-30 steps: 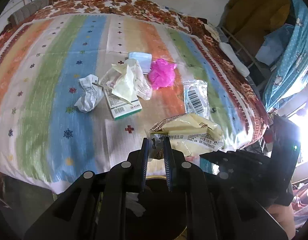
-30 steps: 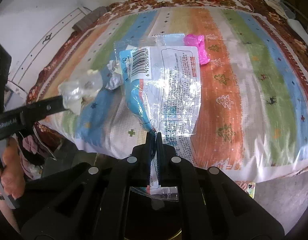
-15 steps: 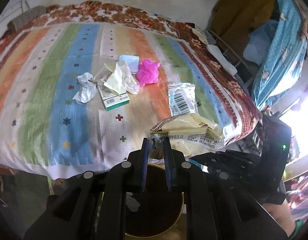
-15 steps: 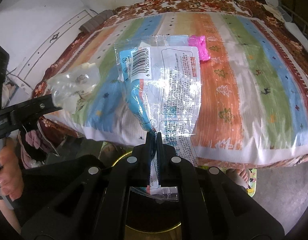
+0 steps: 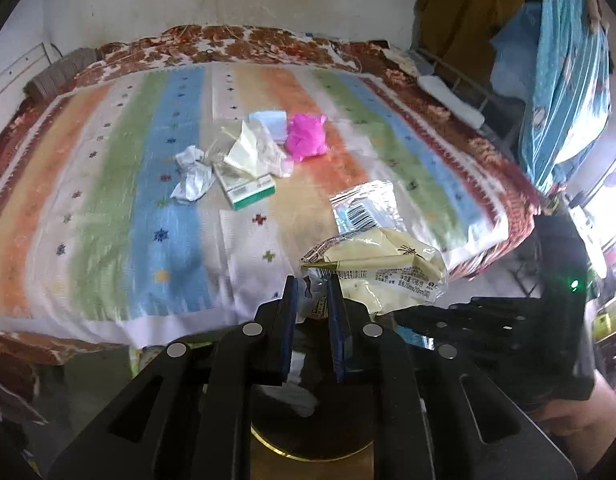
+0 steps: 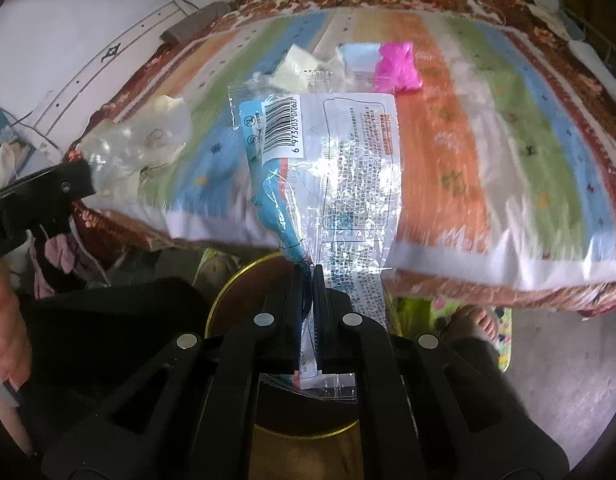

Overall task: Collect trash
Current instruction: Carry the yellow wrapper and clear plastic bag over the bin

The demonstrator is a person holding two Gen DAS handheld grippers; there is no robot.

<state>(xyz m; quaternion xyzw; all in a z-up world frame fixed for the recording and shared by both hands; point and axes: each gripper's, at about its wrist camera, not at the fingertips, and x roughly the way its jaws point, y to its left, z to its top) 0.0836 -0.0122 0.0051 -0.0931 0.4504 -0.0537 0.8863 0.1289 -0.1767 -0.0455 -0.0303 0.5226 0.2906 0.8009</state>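
My left gripper [image 5: 312, 292] is shut on the crumpled end of a pale yellow snack wrapper [image 5: 388, 264], held just past the bed's near edge. My right gripper [image 6: 307, 272] is shut on a clear plastic wrapper [image 6: 348, 160] with a barcode and a blue strip, which stands up in front of the camera. A round gold-rimmed bin [image 6: 227, 288] lies below both grippers, its rim [image 5: 291, 454] also showing in the left wrist view. On the striped blanket remain a pink bag [image 5: 306, 138], crumpled white paper [image 5: 191, 176], a green-and-white box [image 5: 249, 192] and a pale wrapper [image 5: 247, 152].
The bed's striped blanket [image 5: 107, 200] fills the far view, with a white wall behind. Clothes and a blue cloth [image 5: 568, 80] hang at the right. A person's foot [image 6: 476, 320] rests on a patterned mat by the bin. A hand [image 6: 3, 320] grips the left tool.
Both grippers have drawn back from the bed with their wrappers. The blanket's edge now lies farther off, and the bin's rim shows beneath both.
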